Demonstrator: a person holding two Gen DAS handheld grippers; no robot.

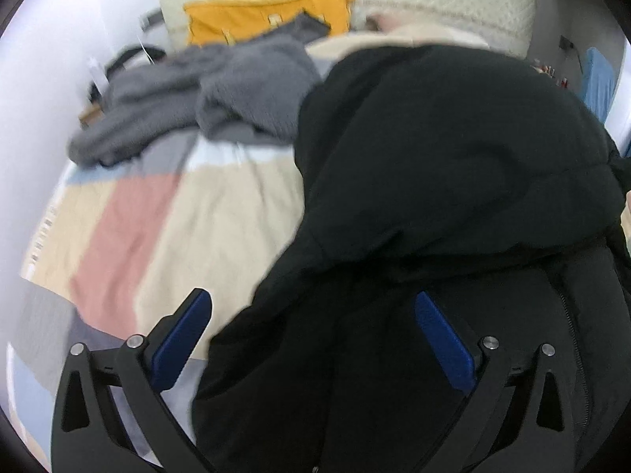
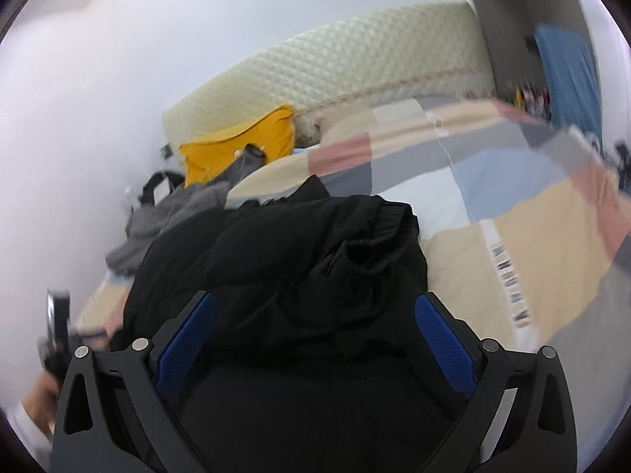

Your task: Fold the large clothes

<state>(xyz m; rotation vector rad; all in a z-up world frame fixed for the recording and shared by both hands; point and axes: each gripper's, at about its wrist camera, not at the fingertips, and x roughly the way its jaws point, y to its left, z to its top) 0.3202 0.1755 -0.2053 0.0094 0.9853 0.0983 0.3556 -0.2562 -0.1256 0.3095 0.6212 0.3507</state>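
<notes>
A big black padded jacket (image 1: 453, 165) lies bunched on the patchwork bed cover (image 1: 221, 213). In the left wrist view my left gripper (image 1: 311, 307) hangs above the jacket's near left edge, jaws spread wide, nothing between the blue pads (image 1: 445, 339). The same black jacket (image 2: 299, 260) fills the lower middle of the right wrist view. My right gripper (image 2: 315, 311) is open over its folded bulk, and the blue pads (image 2: 443, 339) stand apart from the cloth. Both views are blurred.
A grey knit garment (image 1: 205, 90) lies crumpled behind the jacket, with a yellow pillow (image 1: 272, 12) and a cream quilted headboard (image 2: 355, 67) beyond. A white wall runs along the bed's left. Something blue (image 2: 568, 75) hangs at the far right. A hand (image 2: 39, 390) shows at lower left.
</notes>
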